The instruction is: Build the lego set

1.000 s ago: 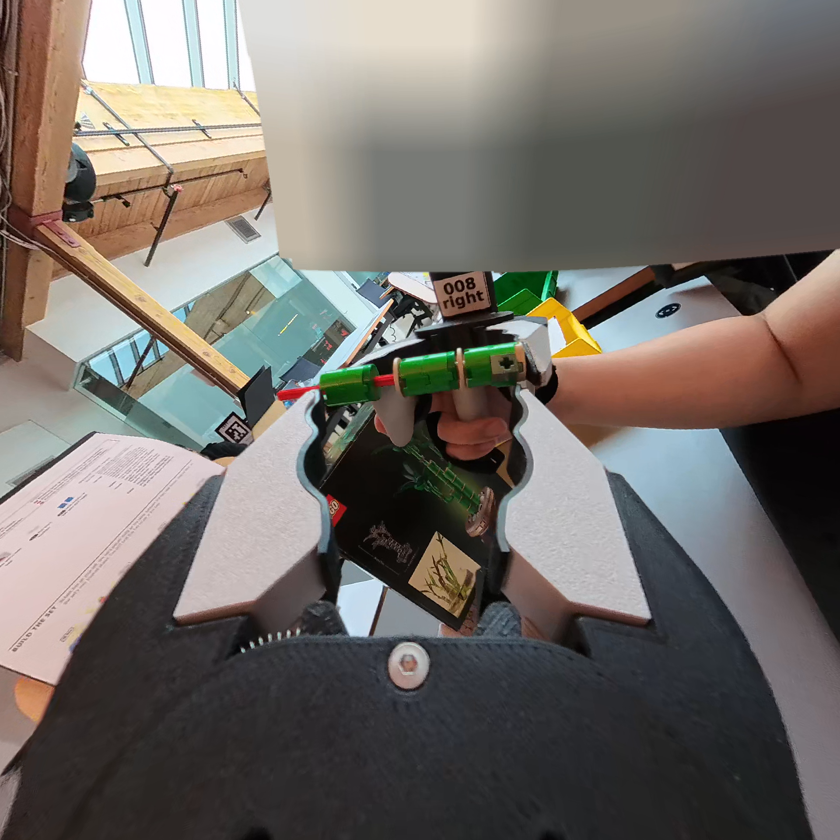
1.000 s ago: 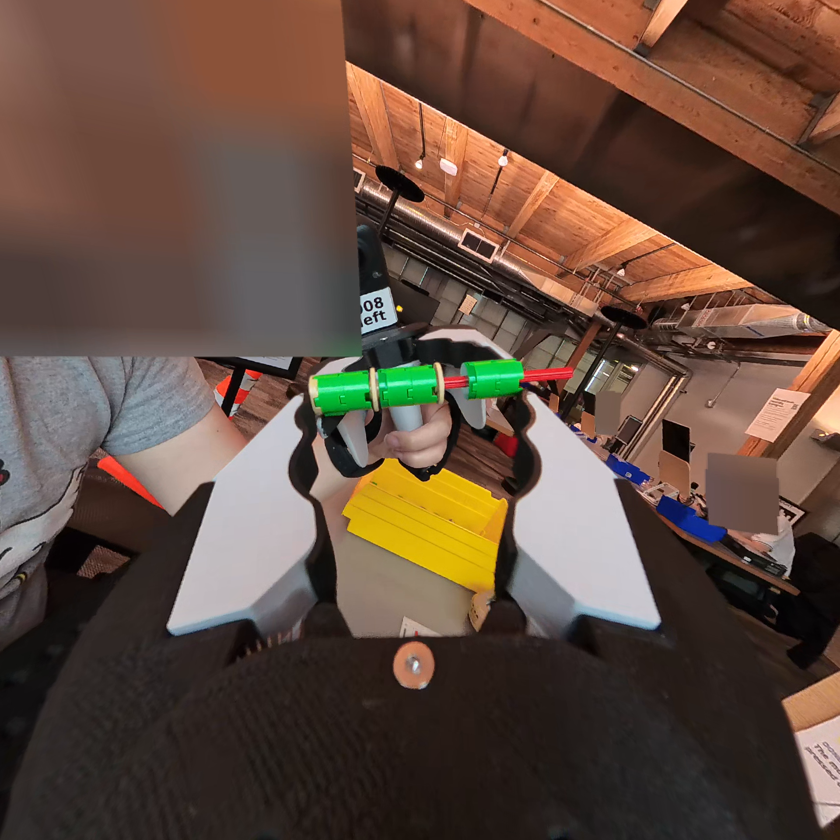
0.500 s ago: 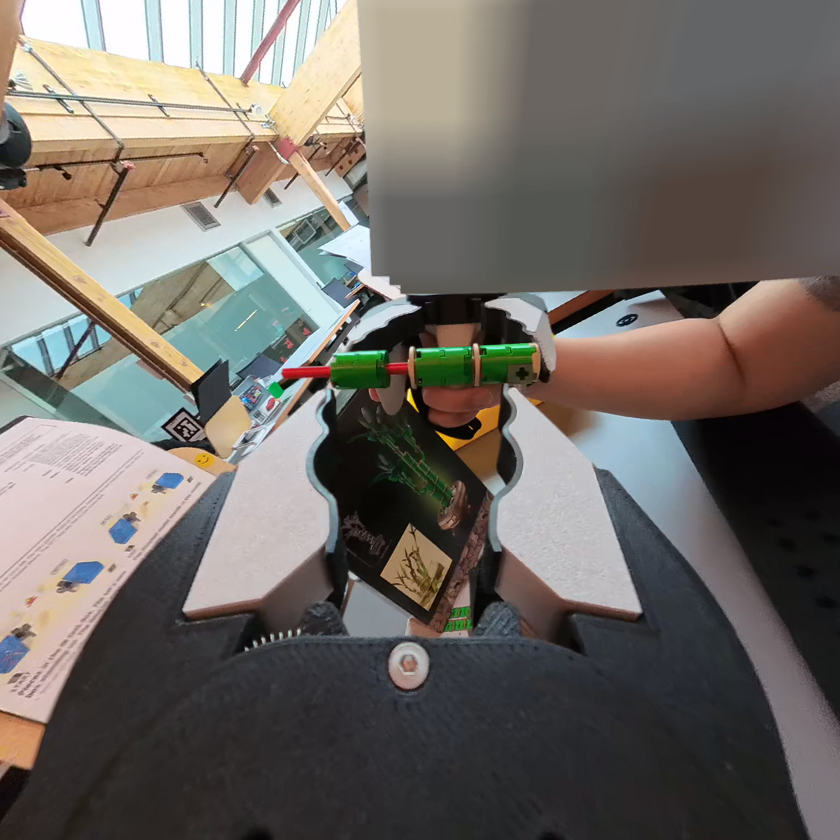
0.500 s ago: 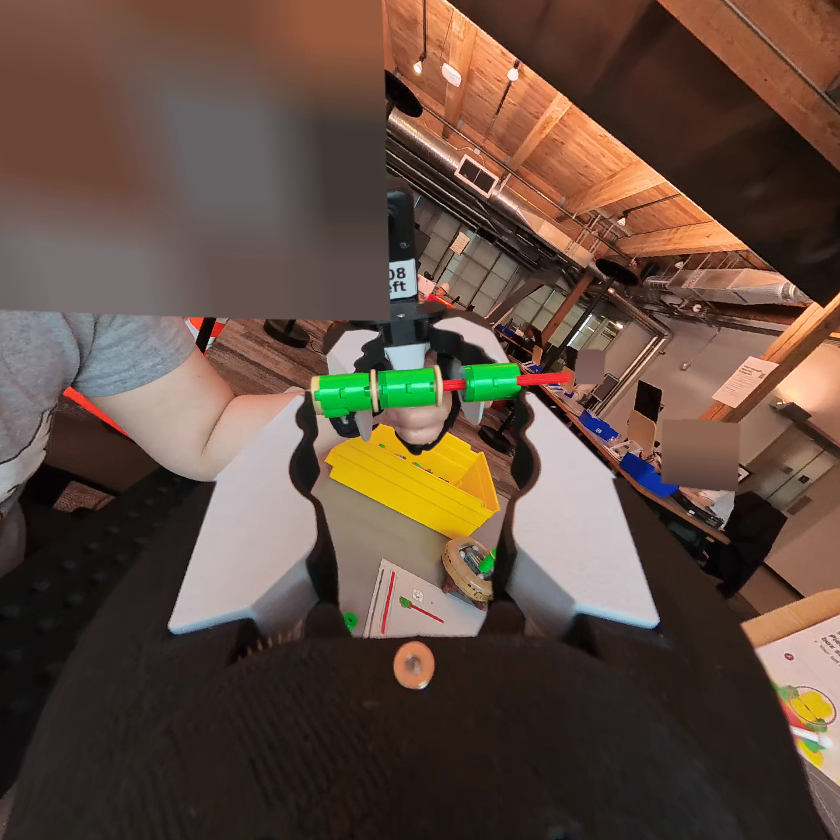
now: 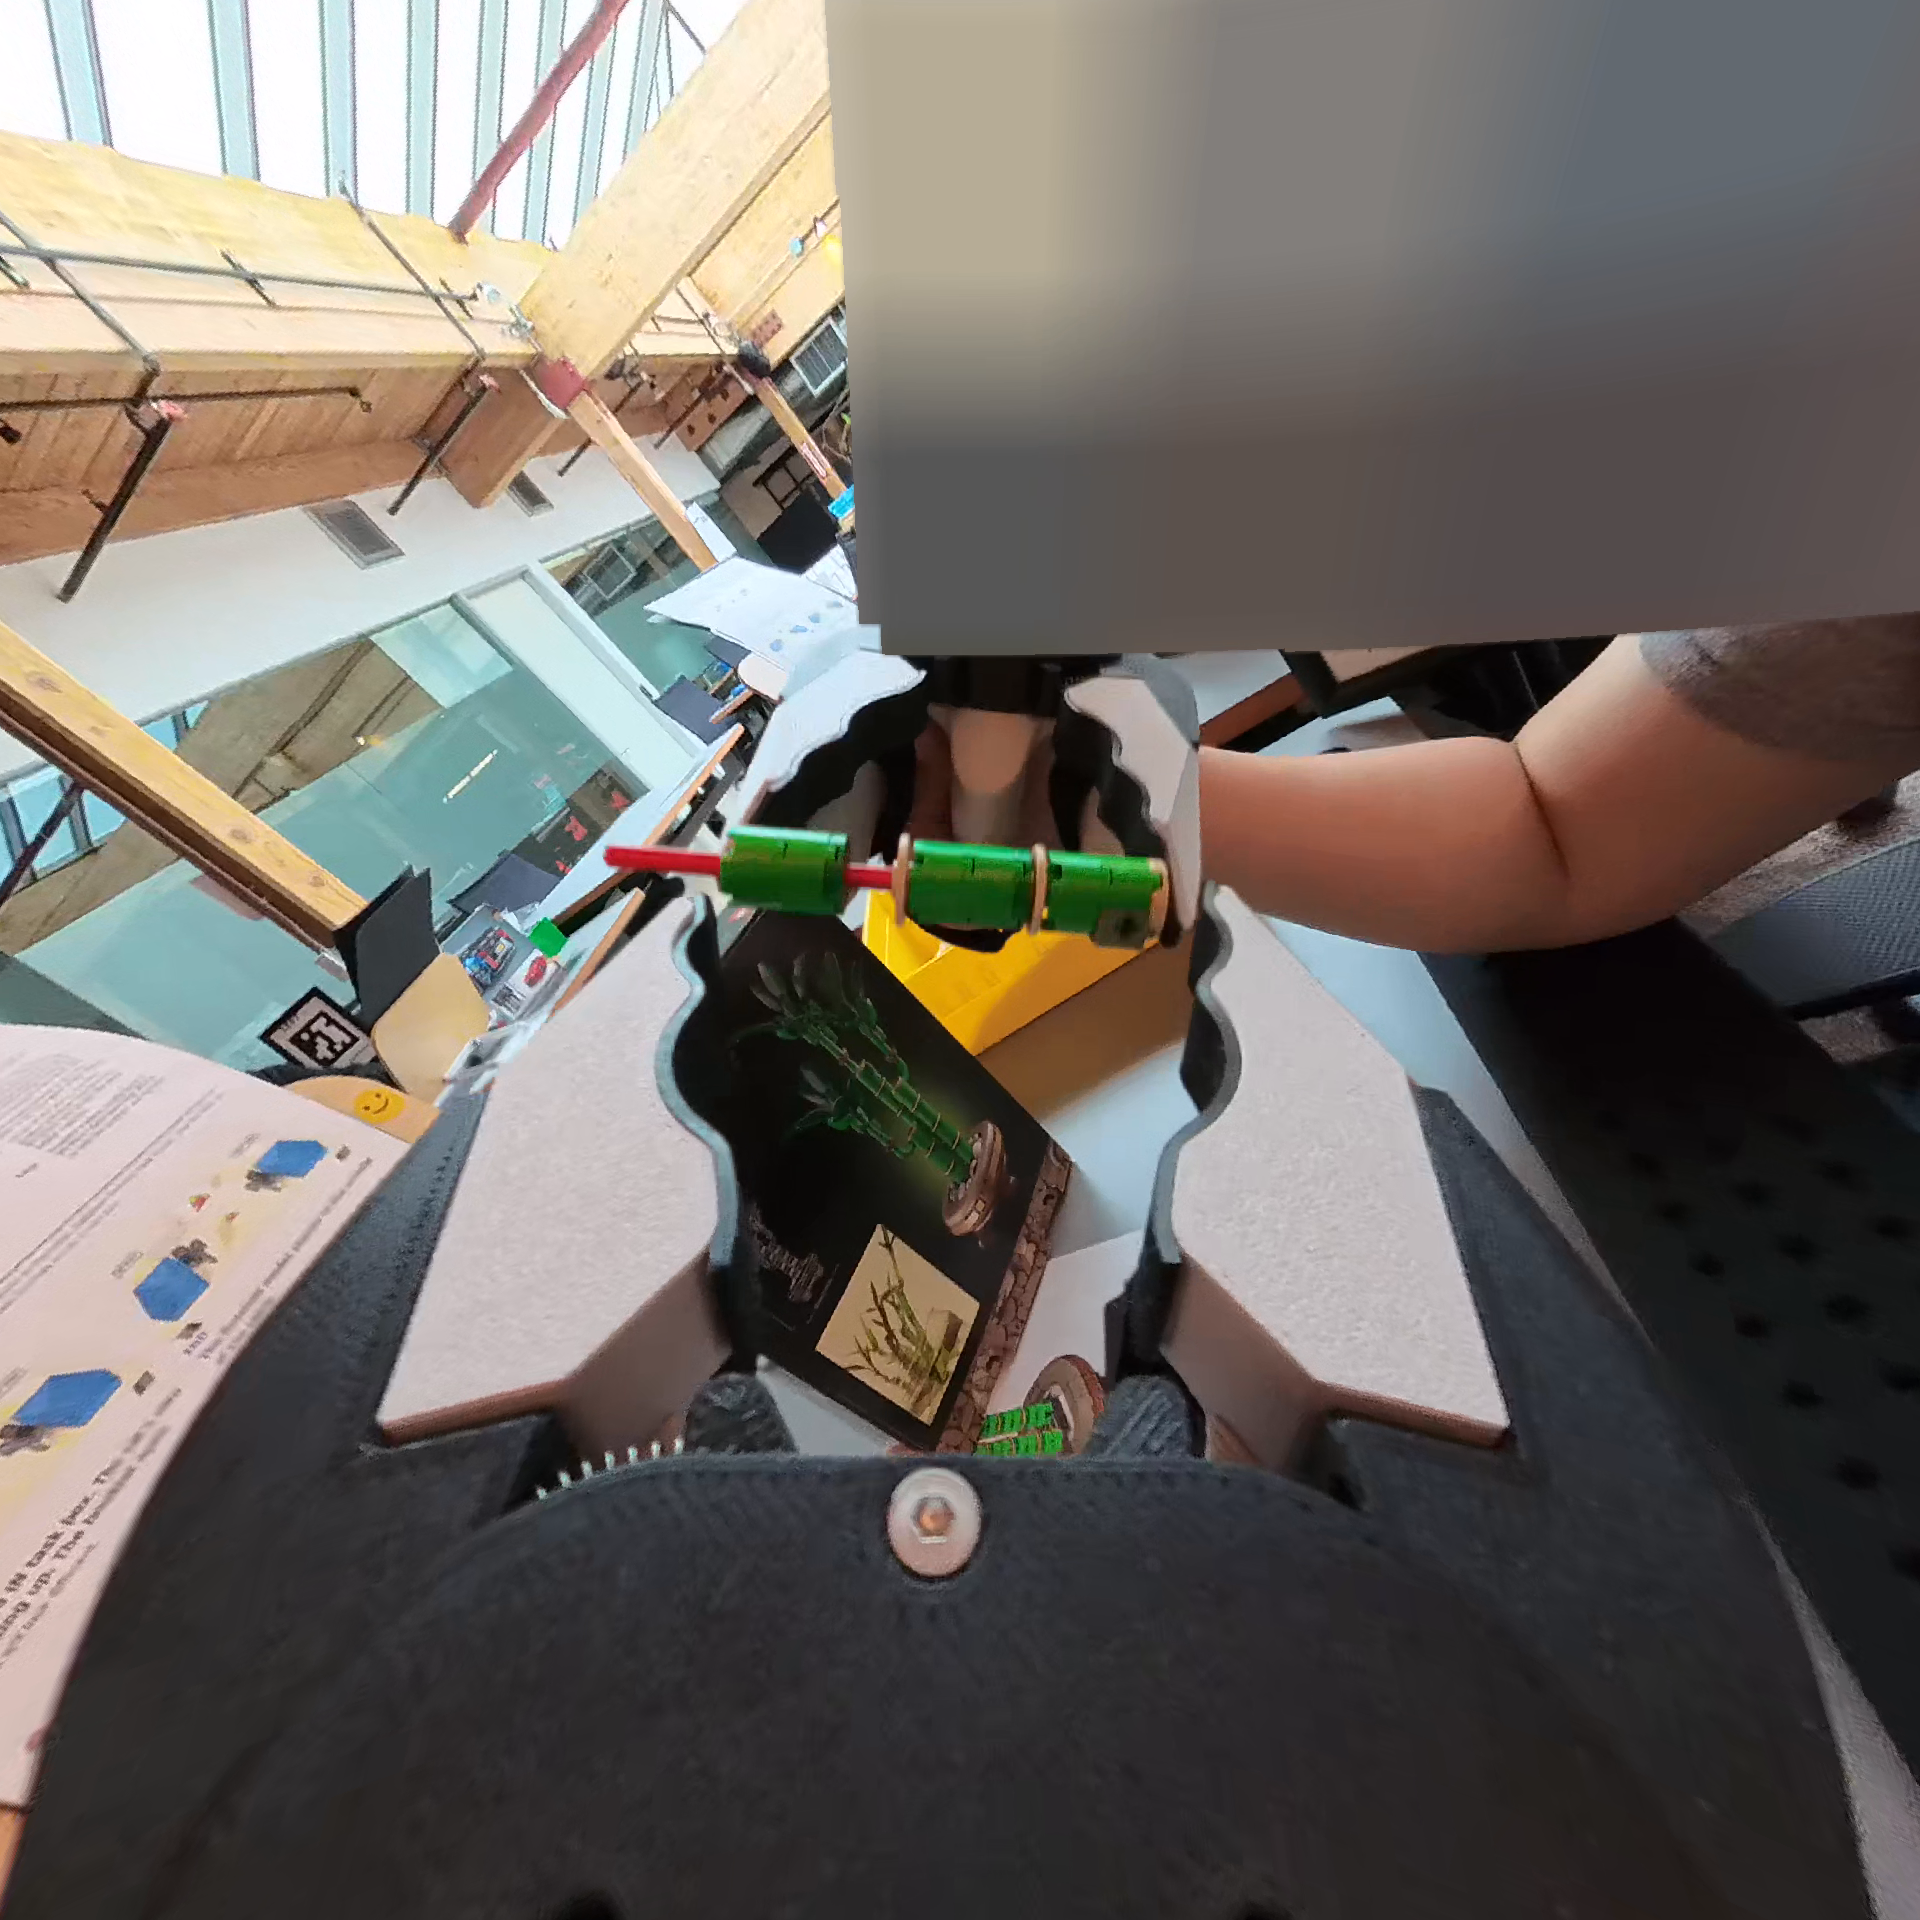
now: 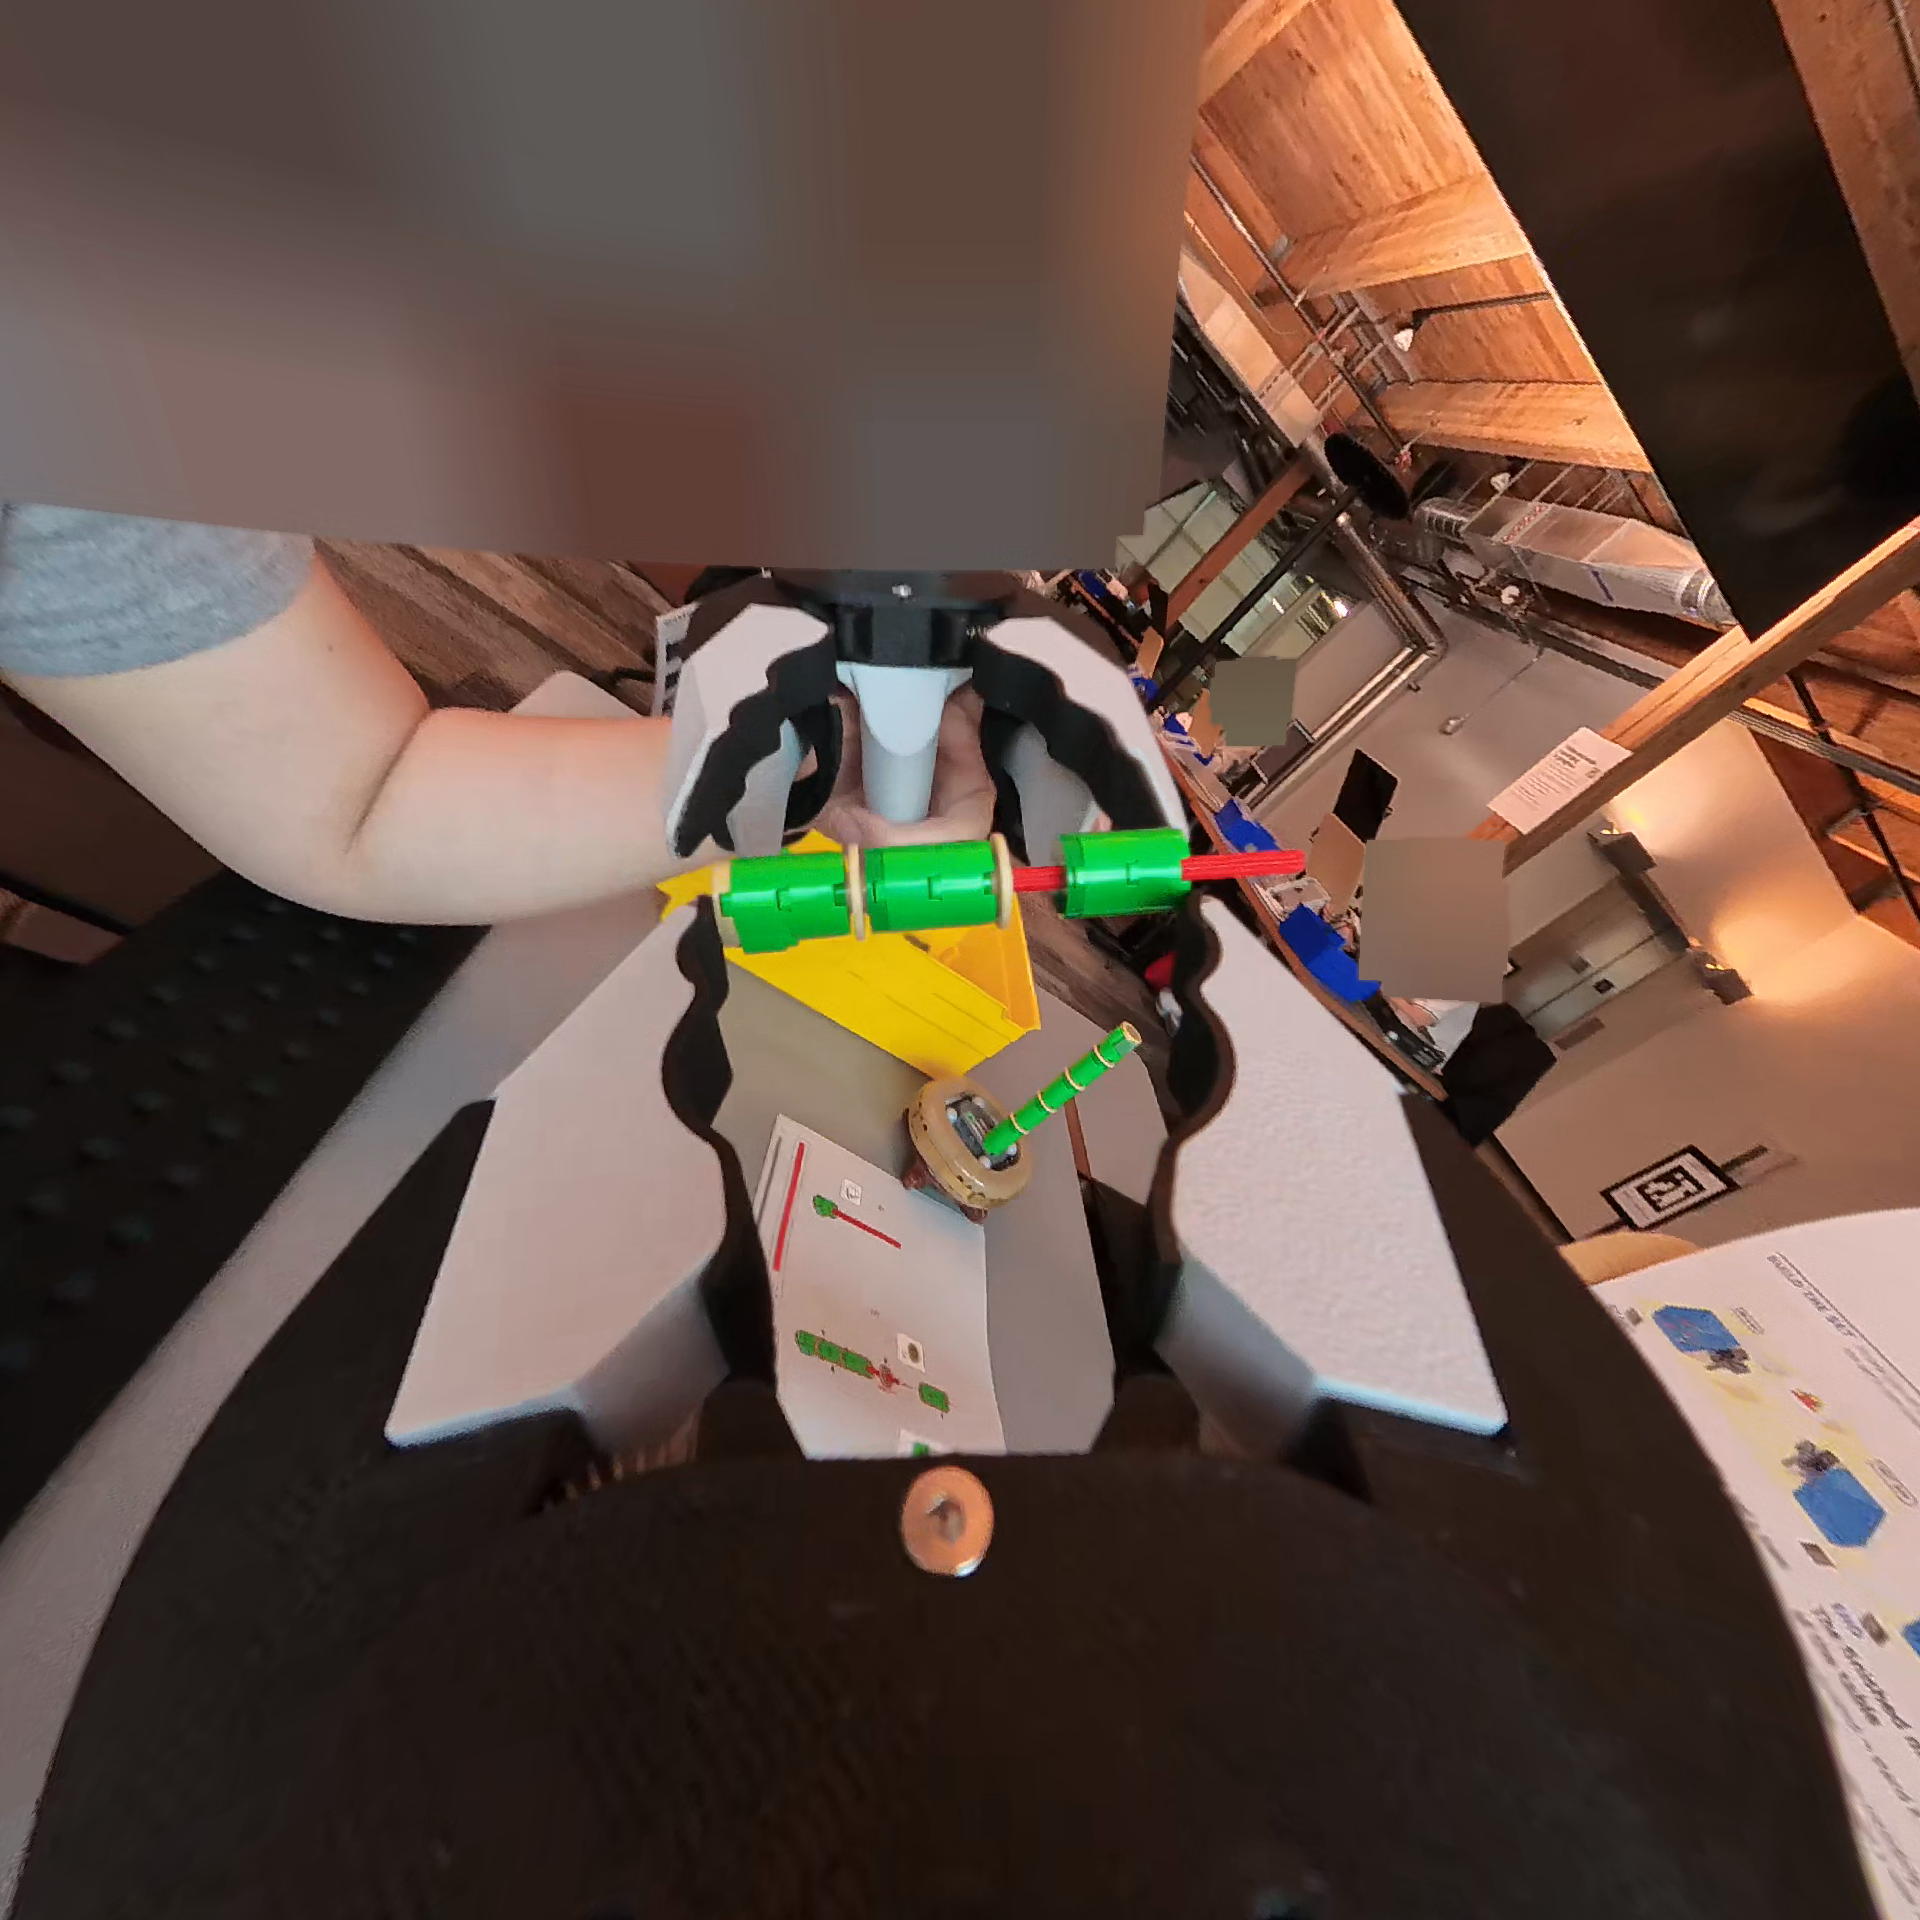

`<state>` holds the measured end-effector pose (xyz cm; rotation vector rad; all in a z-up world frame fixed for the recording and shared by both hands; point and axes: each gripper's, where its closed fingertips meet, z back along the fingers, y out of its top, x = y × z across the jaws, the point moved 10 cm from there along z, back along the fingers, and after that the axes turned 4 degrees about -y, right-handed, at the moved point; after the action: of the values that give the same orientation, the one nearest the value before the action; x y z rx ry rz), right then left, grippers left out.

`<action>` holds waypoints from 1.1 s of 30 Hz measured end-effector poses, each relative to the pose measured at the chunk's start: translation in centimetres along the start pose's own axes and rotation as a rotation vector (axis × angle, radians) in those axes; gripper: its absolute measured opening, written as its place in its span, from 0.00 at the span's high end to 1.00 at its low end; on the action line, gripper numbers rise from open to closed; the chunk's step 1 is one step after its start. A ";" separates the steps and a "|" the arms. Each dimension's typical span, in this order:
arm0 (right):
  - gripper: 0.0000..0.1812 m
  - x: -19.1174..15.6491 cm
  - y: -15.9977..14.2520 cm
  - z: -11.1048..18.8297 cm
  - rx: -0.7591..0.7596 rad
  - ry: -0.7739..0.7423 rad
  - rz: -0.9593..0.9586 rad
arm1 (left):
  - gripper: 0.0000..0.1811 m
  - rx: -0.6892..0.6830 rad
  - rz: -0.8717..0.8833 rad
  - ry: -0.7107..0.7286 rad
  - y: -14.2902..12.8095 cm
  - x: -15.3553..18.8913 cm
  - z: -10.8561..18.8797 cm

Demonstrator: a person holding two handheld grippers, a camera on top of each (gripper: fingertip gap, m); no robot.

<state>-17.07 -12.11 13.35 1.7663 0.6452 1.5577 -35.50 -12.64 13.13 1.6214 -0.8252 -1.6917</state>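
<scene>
A green bamboo stalk [image 6: 925,888] on a red axle [image 6: 1242,864] is in the air between my two grippers, which face each other. Two green segments sit together and a third [image 6: 1124,873] sits apart farther along the axle. My right gripper [image 6: 945,925] is shut on the stalk lengthwise, one fingertip on the capped end and one by the lone segment. My left gripper [image 5: 945,914] is open, with its fingertips either side of the same stalk [image 5: 997,885]. On the table stands a round tan base [image 6: 971,1148] with a thin bamboo stem [image 6: 1060,1086].
A yellow bin [image 6: 935,987] stands behind the base, and an instruction sheet [image 6: 873,1299] lies in front of it. The black set box [image 5: 883,1143] lies below my left gripper. A printed sheet [image 5: 156,1247] is at the left. A black perforated mat [image 5: 1714,1195] borders the grey table [image 5: 1382,997]. My left and right fingertips are right by each other.
Both grippers have tipped downward together, so the table, base and sheet have come into view. The stalk keeps its place in the right gripper. The left gripper's jaws narrowed, then widened again.
</scene>
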 end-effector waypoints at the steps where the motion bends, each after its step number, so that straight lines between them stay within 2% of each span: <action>1: 0.53 -0.1 0.0 -0.1 -0.014 0.001 0.009 | 0.51 -0.007 -0.018 0.007 0.1 0.1 -0.1; 3: 0.53 -0.3 0.1 -0.2 -0.022 0.002 0.021 | 0.51 -0.051 -0.065 0.034 0.0 0.3 -0.3; 9: 0.53 -0.5 0.1 -0.4 -0.030 0.021 0.019 | 0.52 -0.063 -0.093 0.022 0.1 0.6 -0.1; 33: 0.53 -0.9 0.3 -0.2 0.072 0.057 0.009 | 0.54 -0.045 -0.101 -0.019 0.7 1.1 0.4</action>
<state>-17.44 -12.91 12.98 1.7849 0.7310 1.6142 -35.89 -13.89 13.06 1.6425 -0.7200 -1.7851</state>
